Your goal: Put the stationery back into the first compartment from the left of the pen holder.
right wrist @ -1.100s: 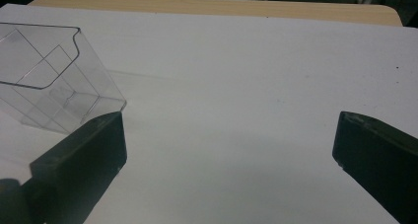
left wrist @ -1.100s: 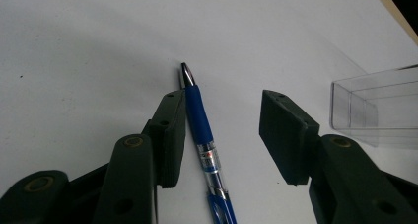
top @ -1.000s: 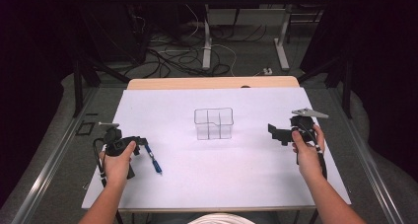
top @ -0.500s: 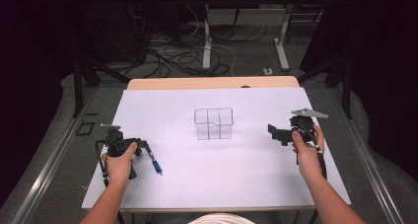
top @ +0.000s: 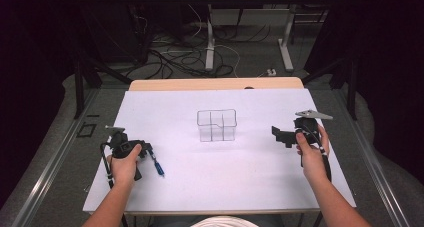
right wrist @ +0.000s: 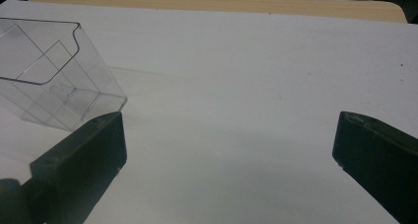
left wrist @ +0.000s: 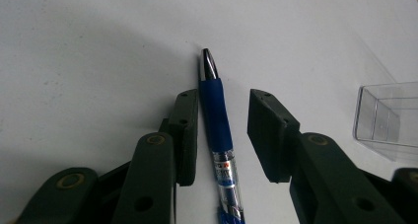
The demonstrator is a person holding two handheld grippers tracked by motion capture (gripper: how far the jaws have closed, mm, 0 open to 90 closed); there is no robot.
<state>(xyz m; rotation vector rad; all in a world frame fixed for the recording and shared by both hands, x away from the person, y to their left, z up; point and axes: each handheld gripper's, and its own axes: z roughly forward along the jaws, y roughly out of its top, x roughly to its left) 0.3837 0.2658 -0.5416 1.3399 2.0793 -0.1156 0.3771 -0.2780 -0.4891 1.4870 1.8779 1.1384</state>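
On the near left tabletop (top: 240, 187), the left gripper (left wrist: 224, 130) straddles a blue pen (left wrist: 217, 130), part open, one jaw touching, not clamped. Right gripper (right wrist: 229, 150) wide open, empty. Closing off-centre could roll the pen away.

Left gripper (top: 150, 156): held in the left hand (top: 124, 159) at the near left, low over the surface, jaws parted. Right gripper (top: 281, 135): held in the right hand (top: 311, 149) at the right, jaws spread wide, pointing left.
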